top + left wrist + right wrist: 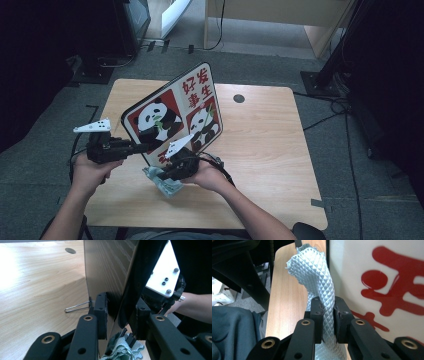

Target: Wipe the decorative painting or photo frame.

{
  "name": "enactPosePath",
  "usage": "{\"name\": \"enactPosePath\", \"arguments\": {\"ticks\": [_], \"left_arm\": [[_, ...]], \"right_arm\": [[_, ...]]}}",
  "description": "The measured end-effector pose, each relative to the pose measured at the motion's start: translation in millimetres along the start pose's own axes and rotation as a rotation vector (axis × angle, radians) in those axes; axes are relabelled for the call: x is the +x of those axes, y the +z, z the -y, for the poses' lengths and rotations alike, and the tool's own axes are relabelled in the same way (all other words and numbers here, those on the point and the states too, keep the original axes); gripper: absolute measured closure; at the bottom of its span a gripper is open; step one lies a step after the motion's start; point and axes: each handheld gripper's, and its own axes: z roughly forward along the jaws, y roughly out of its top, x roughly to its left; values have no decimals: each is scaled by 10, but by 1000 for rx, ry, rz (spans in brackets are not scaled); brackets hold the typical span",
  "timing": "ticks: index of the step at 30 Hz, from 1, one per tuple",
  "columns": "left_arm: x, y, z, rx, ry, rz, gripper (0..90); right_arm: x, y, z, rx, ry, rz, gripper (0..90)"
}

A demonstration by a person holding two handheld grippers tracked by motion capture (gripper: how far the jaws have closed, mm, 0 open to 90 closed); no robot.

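At frame centre we held the red-and-white panda-print board (172,117) upright on the wooden table (260,150), left gripper (142,147) pinching its edge, right gripper (328,315) pinching the pale-green quilted cloth (317,275), apparently mid-wipe; next needed cloth against panel.

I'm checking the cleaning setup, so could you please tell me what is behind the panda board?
Behind the panda board, the left gripper view shows its plain back and a wire stand resting on the table. The tabletop directly behind is covered.

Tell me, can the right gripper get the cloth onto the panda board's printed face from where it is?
Probably yes: the right gripper is shut on the cloth right beside the panda board, nothing between, while the left gripper holds its edge.
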Motion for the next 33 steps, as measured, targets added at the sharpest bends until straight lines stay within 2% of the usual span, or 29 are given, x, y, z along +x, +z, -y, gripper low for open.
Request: {"name": "enactPosePath", "arguments": {"ticks": [2,5,9,12,13,16,21,25,29,32,33], "left_arm": [[-27,-6,-3,-1,21,-30,736],[-43,-8,0,-3,16,-40,745],[-40,-6,-8,-2,10,-40,747],[-44,-9,-7,-2,7,-46,752],[-48,-12,-6,0,6,-51,754],[-43,-10,-9,-3,0,-52,756],[-44,-12,-10,-4,-7,-61,763],[-48,-11,-11,-4,-7,-63,764],[-44,-11,-8,-9,-11,-67,767],[-56,-10,-9,-7,-7,-71,767],[-48,-8,-8,-11,-6,-68,767]], "right_arm": [[-16,13,30,4,10,4,805],[-43,44,81,21,11,6,805],[-89,29,114,23,5,10,805],[-133,15,139,25,20,19,806],[-188,5,178,40,24,49,807],[-263,-23,230,44,40,59,807],[-304,-34,263,37,51,67,807],[-332,-55,278,41,41,78,807],[-402,-93,319,37,63,81,807],[-412,-116,323,43,63,95,807],[-422,-154,313,47,62,112,807]]}}
